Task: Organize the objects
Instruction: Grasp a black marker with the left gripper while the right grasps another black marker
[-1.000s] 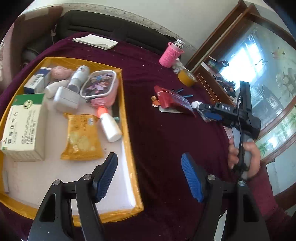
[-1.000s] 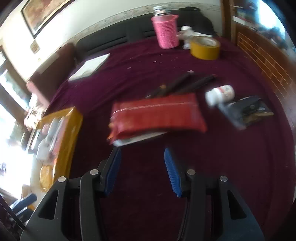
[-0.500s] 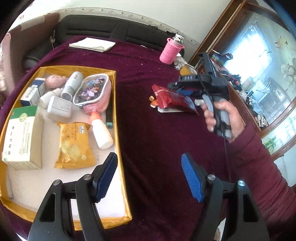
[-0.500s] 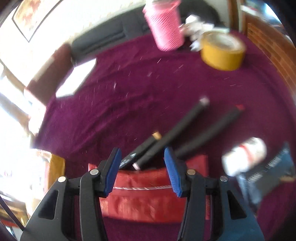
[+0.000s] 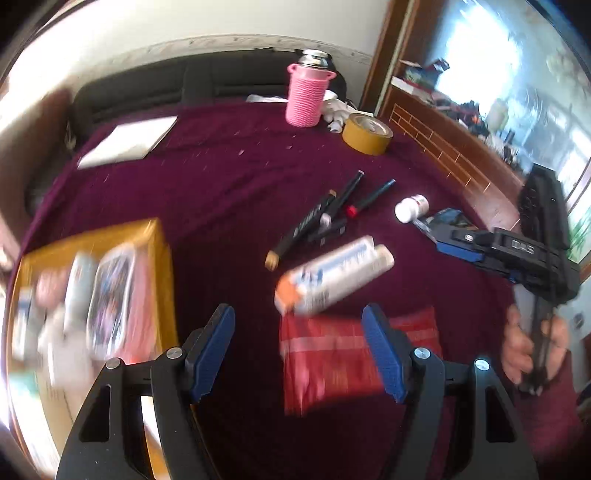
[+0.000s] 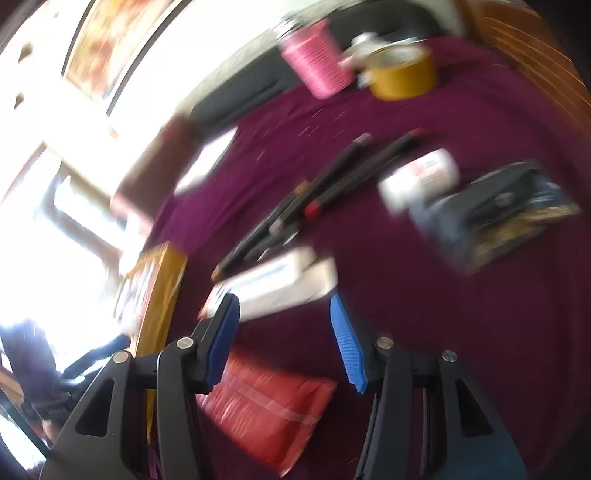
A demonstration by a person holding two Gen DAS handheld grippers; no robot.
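Worktop covered in deep maroon velvety cloth (image 5: 236, 177), lint specks on it. Black padded sofa back (image 5: 155, 88) behind it against a white wall (image 5: 184, 22) with a pale patterned border strip. Brown wooden lattice-panel frame (image 5: 436, 144) on the right, bright window glare beyond. Gilt-framed picture (image 6: 107, 48) on the wall, blurred; strong daylight at left.

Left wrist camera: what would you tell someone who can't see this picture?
The open left gripper hangs over a dark red cloth, above a red pouch and white tube. Black pens lie beyond; a yellow tray sits left.
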